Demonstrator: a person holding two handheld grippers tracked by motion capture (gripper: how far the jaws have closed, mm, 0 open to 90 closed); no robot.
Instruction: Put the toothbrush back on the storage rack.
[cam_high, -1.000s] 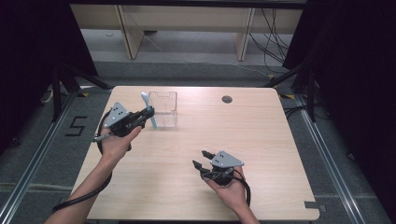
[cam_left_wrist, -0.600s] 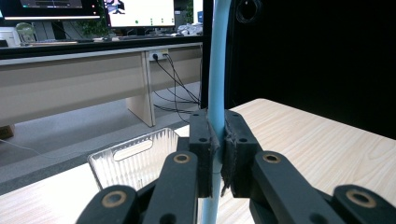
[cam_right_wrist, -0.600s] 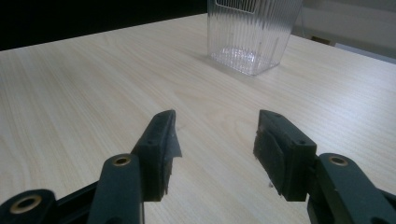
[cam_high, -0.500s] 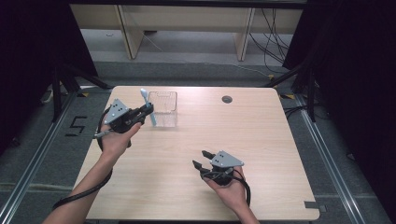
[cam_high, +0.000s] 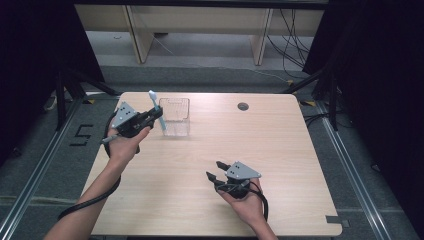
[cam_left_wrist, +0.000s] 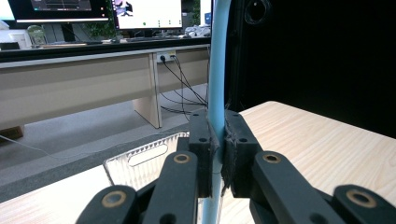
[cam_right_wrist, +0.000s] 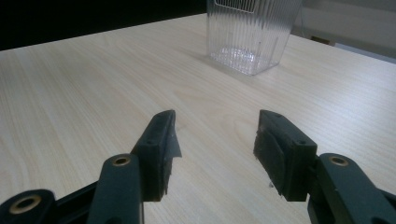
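A thin light blue stick (cam_high: 157, 112) stands nearly upright between the pads of my left gripper (cam_high: 159, 115), which is shut on it above the table's far left. In the left gripper view the blue stick (cam_left_wrist: 217, 93) runs up through the shut left gripper (cam_left_wrist: 217, 154) and out of the top of the picture. A clear ribbed container (cam_high: 176, 116) stands just right of the stick, and its rim (cam_left_wrist: 149, 154) shows below and behind the jaws. My right gripper (cam_high: 214, 171) rests low at the front middle of the table, open and with nothing in it. The right gripper (cam_right_wrist: 215, 140) points toward the container (cam_right_wrist: 250, 32).
The light wooden table (cam_high: 280, 150) has a round cable hole (cam_high: 243, 106) near its far edge. Dark curtains flank both sides. A desk with cables stands on the floor beyond the table. Bare tabletop lies between the two grippers.
My left gripper has shifted only slightly with the blue stick in it. The right gripper has not moved.
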